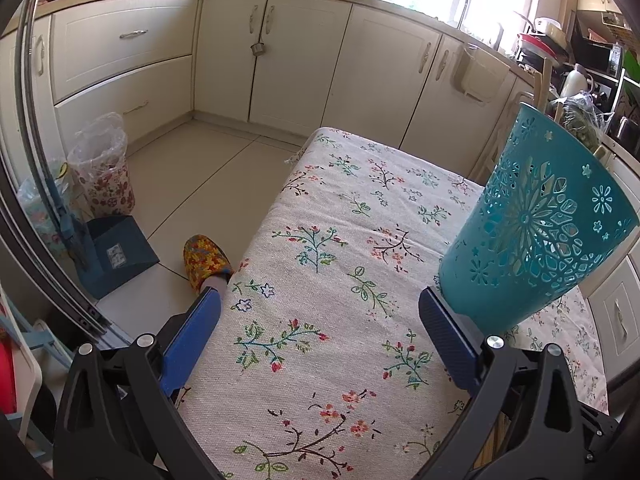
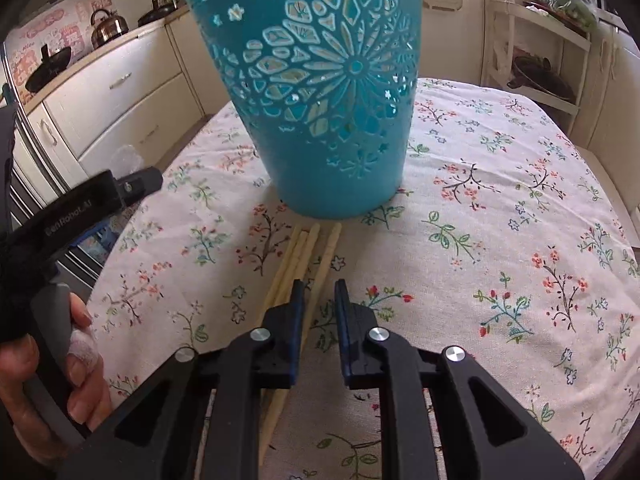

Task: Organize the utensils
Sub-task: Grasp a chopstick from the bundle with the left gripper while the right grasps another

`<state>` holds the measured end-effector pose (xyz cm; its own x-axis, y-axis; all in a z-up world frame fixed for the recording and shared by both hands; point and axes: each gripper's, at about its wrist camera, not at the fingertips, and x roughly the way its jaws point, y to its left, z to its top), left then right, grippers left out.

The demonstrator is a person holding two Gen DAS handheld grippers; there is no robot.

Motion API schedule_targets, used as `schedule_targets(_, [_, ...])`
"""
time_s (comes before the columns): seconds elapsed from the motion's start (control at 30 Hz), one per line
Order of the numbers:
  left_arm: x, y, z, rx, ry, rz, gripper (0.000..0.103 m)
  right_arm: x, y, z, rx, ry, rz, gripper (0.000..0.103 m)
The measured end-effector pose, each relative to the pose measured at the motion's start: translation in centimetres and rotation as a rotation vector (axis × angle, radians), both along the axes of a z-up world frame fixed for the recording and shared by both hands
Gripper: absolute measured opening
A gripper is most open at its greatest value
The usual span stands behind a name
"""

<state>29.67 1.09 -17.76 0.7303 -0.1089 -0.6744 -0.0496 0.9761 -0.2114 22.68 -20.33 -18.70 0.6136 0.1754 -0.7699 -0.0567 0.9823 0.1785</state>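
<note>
Right gripper (image 2: 320, 288) stood nearly closed above cream chopsticks (image 2: 298, 258), pinching nothing; left gripper (image 1: 320, 304) spread wide. Chopsticks lay near a teal perforated holder (image 2: 320, 92) on the floral tablecloth (image 2: 500, 208), cream kitchen cabinets (image 1: 300, 60) beyond.

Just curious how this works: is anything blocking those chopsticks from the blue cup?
Nothing visible. The chopsticks lie on the tablecloth, tips right at the base of the teal cup; only its own wall rises before them.

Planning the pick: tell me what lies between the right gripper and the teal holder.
Chopsticks on the cloth, from right gripper to holder; right wrist view.
</note>
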Motion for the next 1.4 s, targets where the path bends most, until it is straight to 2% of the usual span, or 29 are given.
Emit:
schedule_targets(0.03, [0.0,0.0,0.0,0.000,0.001,-0.001,0.095,-0.1,-0.1,0.0,-0.016,0.006,0.007,0.009])
schedule_targets(0.17, [0.1,-0.9,0.0,0.019,0.018,-0.047,0.095,-0.3,-0.6,0.2,-0.077,0.033,0.057,0.008])
schedule_targets(0.3, [-1.5,-4.8,0.3,0.091,0.044,-0.218,0.095,-0.9,-2.6,0.5,-0.119,0.066,0.097,0.008])
schedule_targets(0.43, [-2.7,-9.0,-0.6,0.232,0.079,-0.318,0.093,-1.5,-5.7,0.4,-0.044,0.088,0.039,0.008])
schedule_targets(0.53, [-2.8,-10.1,-0.9,0.271,0.098,-0.322,0.089,-1.4,-6.8,0.4,0.032,0.100,0.009,0.008])
schedule_targets(0.63, [-2.7,-10.6,-1.4,0.303,0.131,-0.328,0.083,-1.3,-6.6,0.5,0.034,0.100,0.014,0.008])
schedule_targets(0.87, [-2.7,-11.5,-1.8,0.344,0.148,-0.346,0.079,-1.2,-6.7,0.6,0.058,0.104,0.016,0.010])
schedule_targets(1.1, [-3.1,-11.6,-1.4,0.309,0.125,-0.359,0.079,-1.0,-6.9,0.5,0.061,0.102,0.016,0.012])
schedule_targets(1.4, [-3.2,-12.1,-1.4,0.310,0.126,-0.382,0.079,-1.0,-6.9,0.5,0.052,0.097,0.019,0.012])
